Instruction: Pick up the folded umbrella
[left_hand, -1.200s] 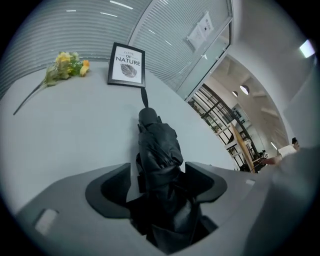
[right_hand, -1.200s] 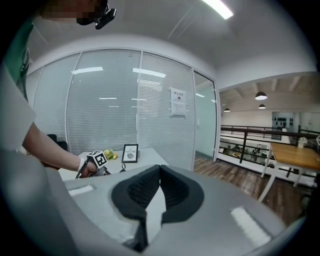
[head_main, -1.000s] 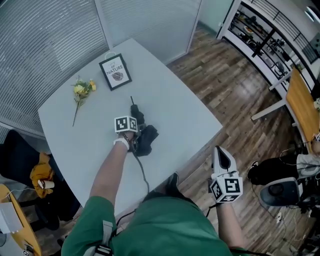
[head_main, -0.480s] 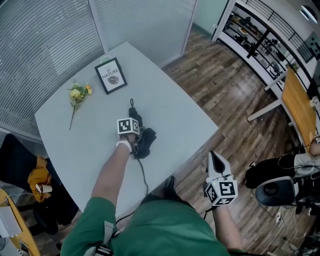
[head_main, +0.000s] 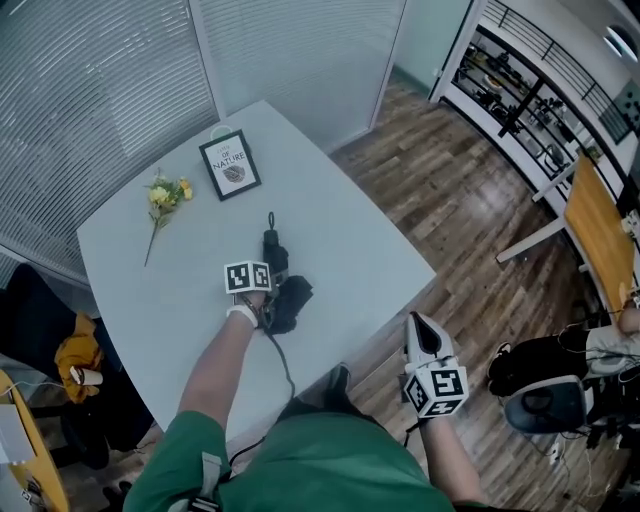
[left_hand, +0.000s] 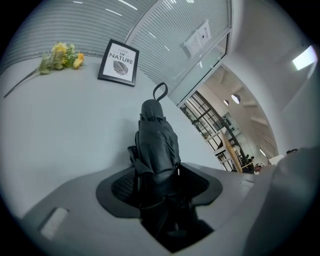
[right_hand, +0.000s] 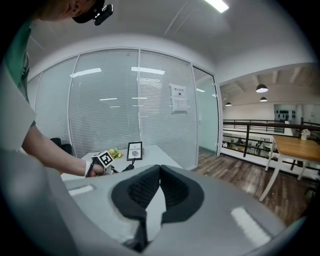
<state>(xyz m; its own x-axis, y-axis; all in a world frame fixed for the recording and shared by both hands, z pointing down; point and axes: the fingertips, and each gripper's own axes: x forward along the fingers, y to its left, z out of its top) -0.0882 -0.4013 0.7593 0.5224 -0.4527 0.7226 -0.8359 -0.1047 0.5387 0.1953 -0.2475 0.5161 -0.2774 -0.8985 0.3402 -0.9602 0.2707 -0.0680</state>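
The folded black umbrella (head_main: 272, 248) lies on the pale grey table (head_main: 340, 230), its strap loop pointing away from me. My left gripper (head_main: 276, 292) is over its near end. In the left gripper view the bunched fabric of the umbrella (left_hand: 155, 137) fills the gap of the left gripper (left_hand: 159, 176), and both pads press on it as the jaws are closing. My right gripper (head_main: 421, 328) hangs off the table's right edge above the wooden floor. In its own view the right gripper (right_hand: 159, 169) has its tips together and nothing between them.
A framed print (head_main: 230, 165) and a yellow flower sprig (head_main: 165, 190) lie at the table's far side, near the blinds. Shelving (head_main: 520, 90) and a wooden desk (head_main: 600, 215) stand to the right. A dark chair with a yellow cloth (head_main: 75, 350) sits at the left.
The left gripper has drawn slightly toward me at the umbrella's near end. The right gripper has kept still.
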